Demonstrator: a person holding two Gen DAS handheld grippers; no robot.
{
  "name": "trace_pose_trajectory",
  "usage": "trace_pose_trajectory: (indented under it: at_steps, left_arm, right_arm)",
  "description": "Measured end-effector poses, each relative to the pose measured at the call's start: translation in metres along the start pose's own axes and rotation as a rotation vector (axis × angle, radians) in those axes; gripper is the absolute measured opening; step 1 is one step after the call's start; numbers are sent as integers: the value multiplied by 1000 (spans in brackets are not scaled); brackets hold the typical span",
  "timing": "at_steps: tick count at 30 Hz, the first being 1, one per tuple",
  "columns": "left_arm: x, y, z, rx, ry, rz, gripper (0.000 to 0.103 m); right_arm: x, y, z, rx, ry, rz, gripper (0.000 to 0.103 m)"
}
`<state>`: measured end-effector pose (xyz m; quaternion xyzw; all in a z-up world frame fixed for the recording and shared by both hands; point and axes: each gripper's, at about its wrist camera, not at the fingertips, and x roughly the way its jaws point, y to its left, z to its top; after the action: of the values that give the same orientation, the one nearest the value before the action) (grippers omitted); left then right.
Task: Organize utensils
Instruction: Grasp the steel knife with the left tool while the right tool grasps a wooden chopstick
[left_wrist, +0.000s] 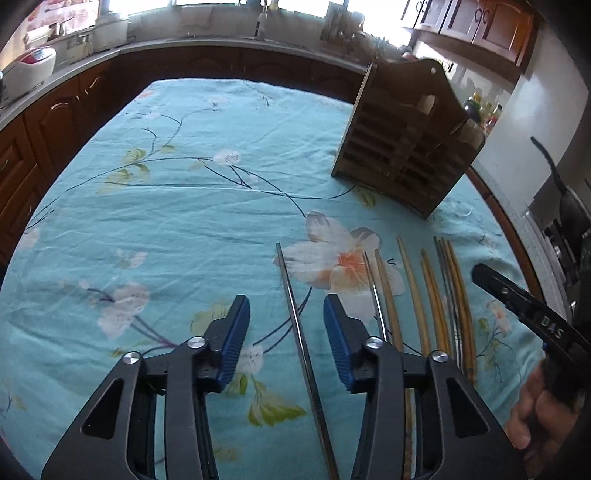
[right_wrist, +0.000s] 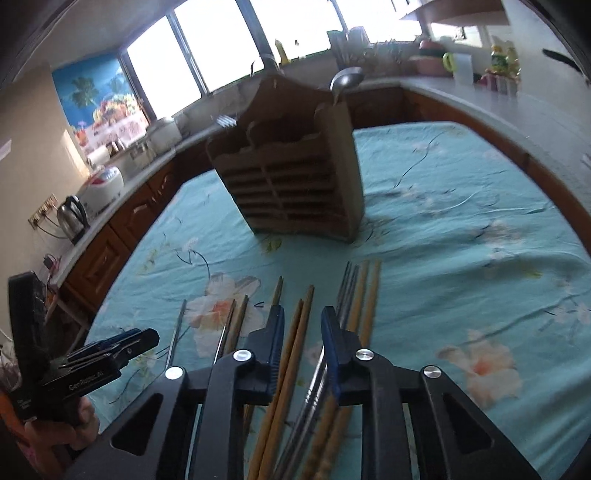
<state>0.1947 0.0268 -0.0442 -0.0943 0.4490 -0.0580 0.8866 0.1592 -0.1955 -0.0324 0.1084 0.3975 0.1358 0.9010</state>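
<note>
The brown slatted wooden utensil rack (right_wrist: 295, 177) stands upright on the counter's turquoise floral cloth (left_wrist: 177, 221); a steel spoon bowl (right_wrist: 346, 80) pokes up from its right rear compartment, and pale handle ends show in its pockets from the left wrist view, too blurred to name. What the other compartments hold cannot be told. Nearer than the rack lie chopsticks side by side on the cloth, their near ends cut off under the grippers. The left gripper (left_wrist: 286, 317) has its jaws apart around a single steel chopstick (left_wrist: 295, 314), pads not touching it. The right gripper (right_wrist: 303, 328) straddles a pair of tan wooden chopsticks (right_wrist: 295, 332) with jaws narrowly apart; contact is unclear. Steel and wooden sticks (right_wrist: 360, 295) lie just right of them.
</note>
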Motion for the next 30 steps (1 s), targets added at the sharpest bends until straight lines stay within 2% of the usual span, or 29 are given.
trace_pose_trajectory:
  at_steps: [7,9,15,20,23,26,30]
  left_arm:
    - [22,1,8,4,56,2,33]
    - [24,-1,10,17,48,5,33]
    - [30,-13,13,78,47,10,29]
    - [34,-16,15,107,38,13,6]
    - [34,-9,16,83,41,-18,4]
    - [30,-6,15,72,45,-34,4]
    - [12,-4,15,56,10,-61,4]
  right_arm:
    - [39,0,7,-16,95,-34,13]
    - [51,-1,6,-22,135,-48,11]
    - [54,8,7,-83,121,-90,11]
    - [54,9,7,-105,114,-107,10]
    - [56,7,10,-90,116,-97,9]
    - [55,1,14,-20,123,-39,6]
    - [34,-1,15,23,94,14,6]
